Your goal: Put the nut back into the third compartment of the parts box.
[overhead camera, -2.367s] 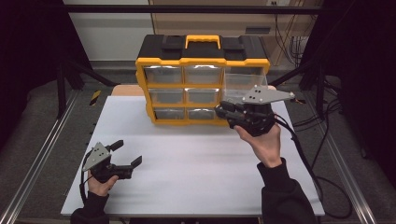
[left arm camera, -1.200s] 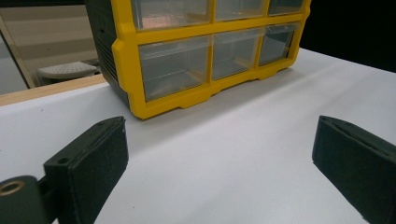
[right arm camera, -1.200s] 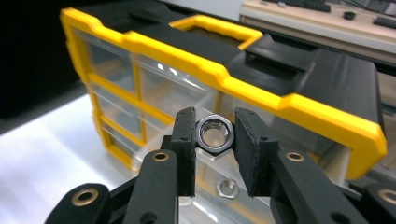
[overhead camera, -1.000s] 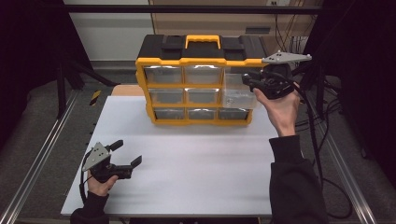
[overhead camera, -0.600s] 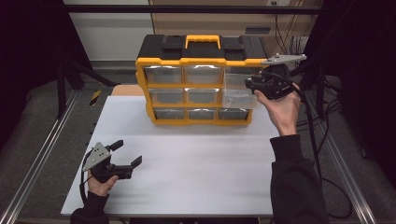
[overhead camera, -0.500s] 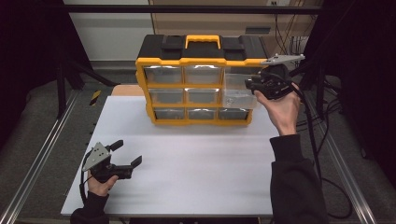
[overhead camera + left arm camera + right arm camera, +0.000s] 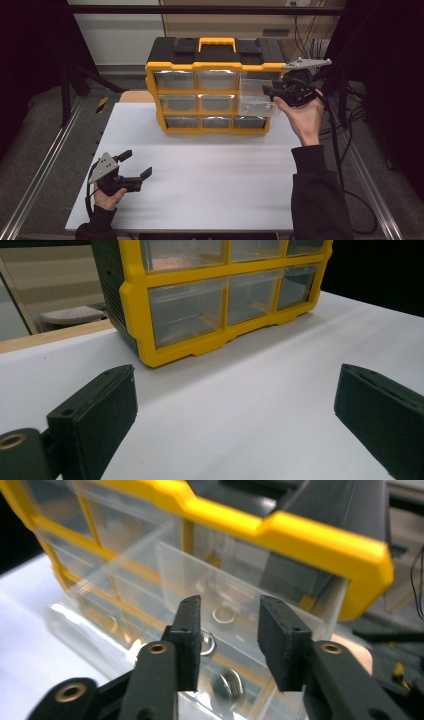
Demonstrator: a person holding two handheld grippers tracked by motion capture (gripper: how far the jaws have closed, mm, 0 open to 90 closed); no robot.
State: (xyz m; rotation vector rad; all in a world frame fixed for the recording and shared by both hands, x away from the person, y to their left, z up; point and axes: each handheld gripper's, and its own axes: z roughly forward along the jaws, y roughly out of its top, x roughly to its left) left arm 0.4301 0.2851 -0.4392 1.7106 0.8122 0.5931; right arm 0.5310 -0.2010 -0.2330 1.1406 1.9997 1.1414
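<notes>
Right claw [image 7: 270, 91] has just been opening: a second ago its jaws were clenched, and now the right claw's own view shows a clear gap between its two black pads [image 7: 189, 630], with nothing pinched in it. Beneath that gap lies the pulled-out clear drawer [image 7: 256, 104], which juts from the right-hand column of the yellow organiser [image 7: 212, 90] standing at the far edge of the desk [image 7: 210, 175]. Several small metal rings [image 7: 224, 614] rest on the drawer's floor, one directly below the released jaws. Compared with two seconds back, when the right hand hovered lower in front of the cabinet, it now sits higher, at the cabinet's right side over the open drawer. My reading is that whatever was carried has been let go into the drawer, so this drop looks done; the drawer remains out and probably needs pushing shut. Left claw [image 7: 134, 164] rests near the desk's near left corner, jaws spread wide and empty, unmoved across all the frames.
</notes>
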